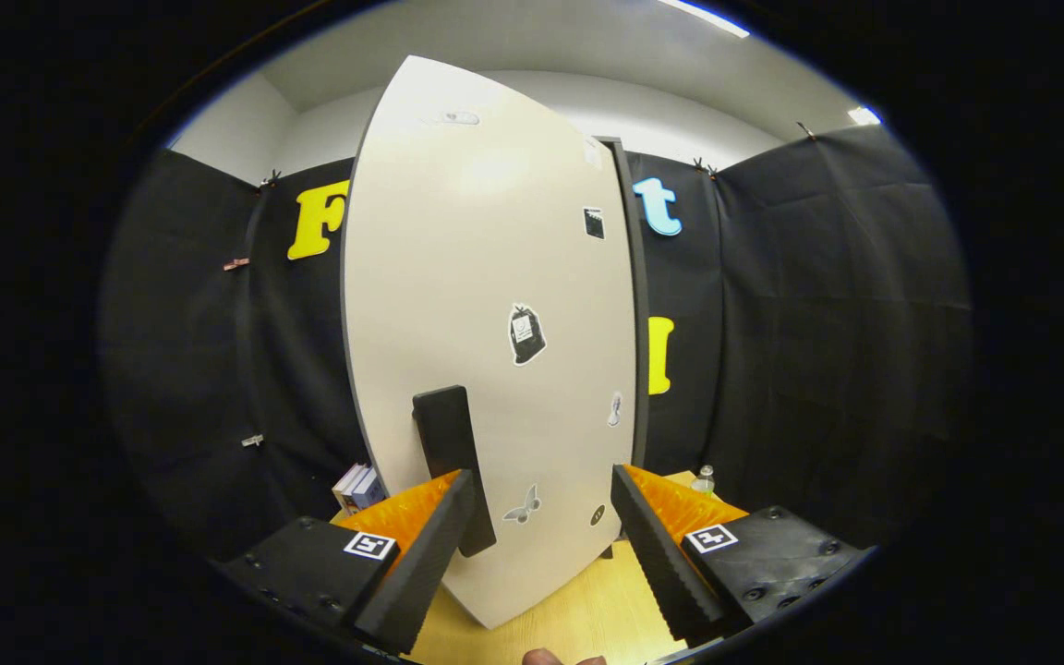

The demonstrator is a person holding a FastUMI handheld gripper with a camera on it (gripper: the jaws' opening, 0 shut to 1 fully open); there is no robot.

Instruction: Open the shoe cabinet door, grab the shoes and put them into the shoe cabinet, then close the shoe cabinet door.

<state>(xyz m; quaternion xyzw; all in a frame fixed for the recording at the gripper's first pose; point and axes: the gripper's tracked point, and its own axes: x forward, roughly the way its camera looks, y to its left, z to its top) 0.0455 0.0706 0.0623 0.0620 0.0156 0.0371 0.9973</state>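
While the pale shoe cabinet door [486, 305] stood tall at centre frame, hiding the inside, the tongs [543, 531] were spread, pinching nothing. One dark upright handle [451, 453] lay just ahead of the left finger. Five stickers dotted the door; a bottle [703, 480] on the counter [578, 614] was blurred.

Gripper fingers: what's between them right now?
Gripper view: the open gripper frames the cabinet door; its black handle sits by the left finger, ungripped.

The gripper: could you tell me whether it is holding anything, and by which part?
Nothing is held. The gripper is open, its fingers spread before the cabinet door, one beside the black handle.
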